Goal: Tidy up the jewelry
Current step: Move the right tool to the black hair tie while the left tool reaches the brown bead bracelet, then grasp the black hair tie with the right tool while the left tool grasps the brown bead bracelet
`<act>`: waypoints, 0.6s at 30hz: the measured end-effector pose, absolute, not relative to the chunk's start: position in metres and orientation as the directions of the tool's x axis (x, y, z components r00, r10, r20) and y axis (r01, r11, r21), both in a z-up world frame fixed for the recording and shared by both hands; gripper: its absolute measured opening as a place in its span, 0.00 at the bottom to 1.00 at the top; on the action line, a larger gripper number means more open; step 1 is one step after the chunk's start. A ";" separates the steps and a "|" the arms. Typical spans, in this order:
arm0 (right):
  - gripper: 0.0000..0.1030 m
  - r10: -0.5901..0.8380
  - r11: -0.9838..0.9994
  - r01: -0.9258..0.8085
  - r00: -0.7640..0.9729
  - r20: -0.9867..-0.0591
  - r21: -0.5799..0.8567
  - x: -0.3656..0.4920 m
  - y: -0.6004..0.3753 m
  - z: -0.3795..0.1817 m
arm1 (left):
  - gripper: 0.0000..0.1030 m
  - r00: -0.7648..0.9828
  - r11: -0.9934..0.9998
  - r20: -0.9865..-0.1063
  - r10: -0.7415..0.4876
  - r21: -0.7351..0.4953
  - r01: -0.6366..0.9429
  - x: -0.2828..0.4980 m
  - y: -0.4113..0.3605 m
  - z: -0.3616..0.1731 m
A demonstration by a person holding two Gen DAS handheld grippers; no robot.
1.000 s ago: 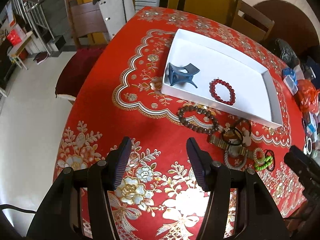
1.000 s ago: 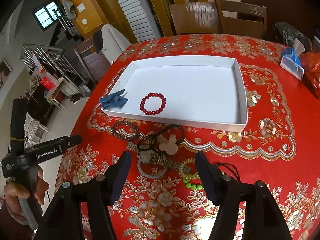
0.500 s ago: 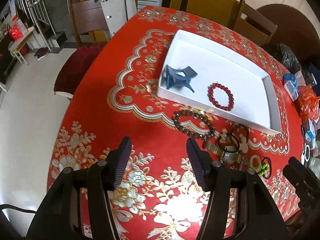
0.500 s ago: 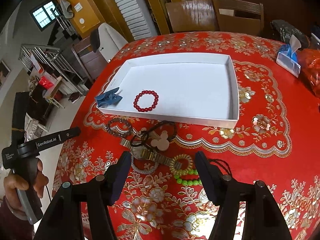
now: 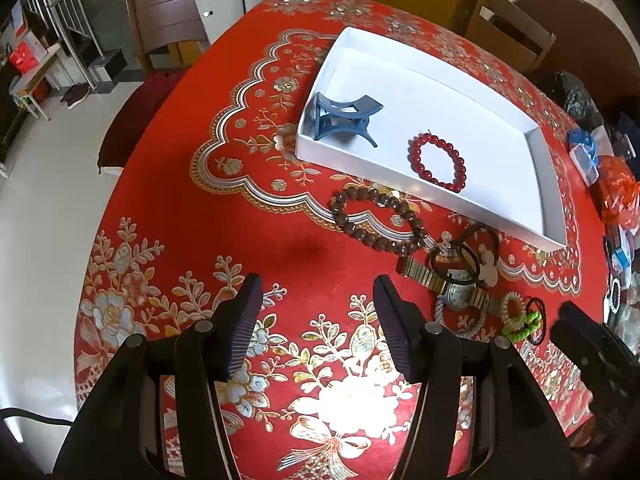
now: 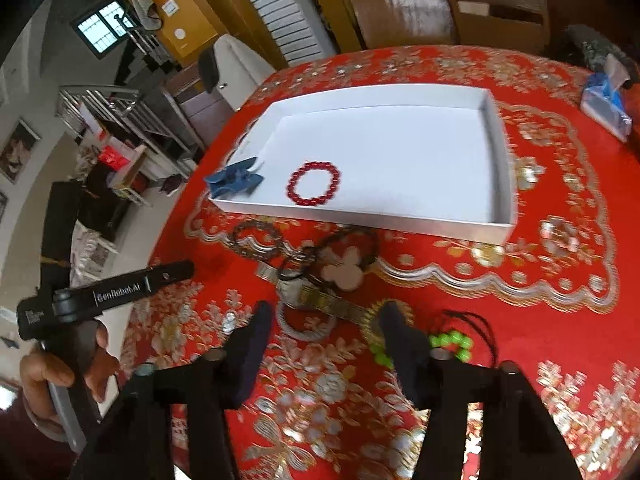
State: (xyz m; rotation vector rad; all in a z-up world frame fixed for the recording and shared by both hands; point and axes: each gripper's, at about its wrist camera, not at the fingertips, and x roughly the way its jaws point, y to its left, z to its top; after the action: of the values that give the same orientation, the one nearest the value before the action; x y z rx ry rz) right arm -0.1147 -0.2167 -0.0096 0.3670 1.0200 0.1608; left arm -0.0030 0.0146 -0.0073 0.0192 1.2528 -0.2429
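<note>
A white tray (image 5: 550, 184) (image 6: 498, 148) on the red tablecloth holds a blue hair claw (image 5: 344, 120) (image 6: 236, 179) and a red bead bracelet (image 5: 437, 162) (image 6: 314, 182). Loose in front of it lie a brown bead bracelet (image 5: 378, 220) (image 6: 256, 238), a gold-band watch (image 5: 444, 284) (image 6: 320, 298), black hair ties (image 5: 456, 258), a white mouse-shaped piece (image 6: 346, 270) and a green bead bracelet (image 5: 522, 322) (image 6: 448, 344). My left gripper (image 5: 318, 308) is open and empty, over the cloth before the brown bracelet. My right gripper (image 6: 326, 320) is open and empty, low over the watch.
Wooden chairs (image 6: 448, 12) stand at the far side of the table. A blue tissue pack (image 6: 606, 106) and orange bag (image 5: 618, 196) sit at the right edge. The left gripper's handle (image 6: 100, 294) shows in the right wrist view. Floor lies beyond the left table edge.
My right gripper has dropped forward and lower toward the watch pile. My left gripper has shifted slightly, so the tray and brown bracelet sit a little nearer. Both stay open.
</note>
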 end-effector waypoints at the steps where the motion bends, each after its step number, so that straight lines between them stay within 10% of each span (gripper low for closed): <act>1: 0.43 0.311 0.925 0.031 0.512 -0.801 0.380 -0.110 -0.216 -0.012 | 0.55 0.290 0.975 -0.942 -0.170 -0.118 0.189 -0.002 0.015 -0.008; 18: 0.20 0.490 0.855 0.010 0.312 -0.814 0.519 -0.025 -0.205 -0.067 | 0.55 0.274 0.986 -0.950 -0.150 -0.123 0.111 0.015 0.026 -0.014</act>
State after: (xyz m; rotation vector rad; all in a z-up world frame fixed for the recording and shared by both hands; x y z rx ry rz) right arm -0.0245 -0.2047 -0.0673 0.4775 1.2232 0.3335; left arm 0.0150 0.0257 -0.0138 -0.0350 1.2817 -0.1753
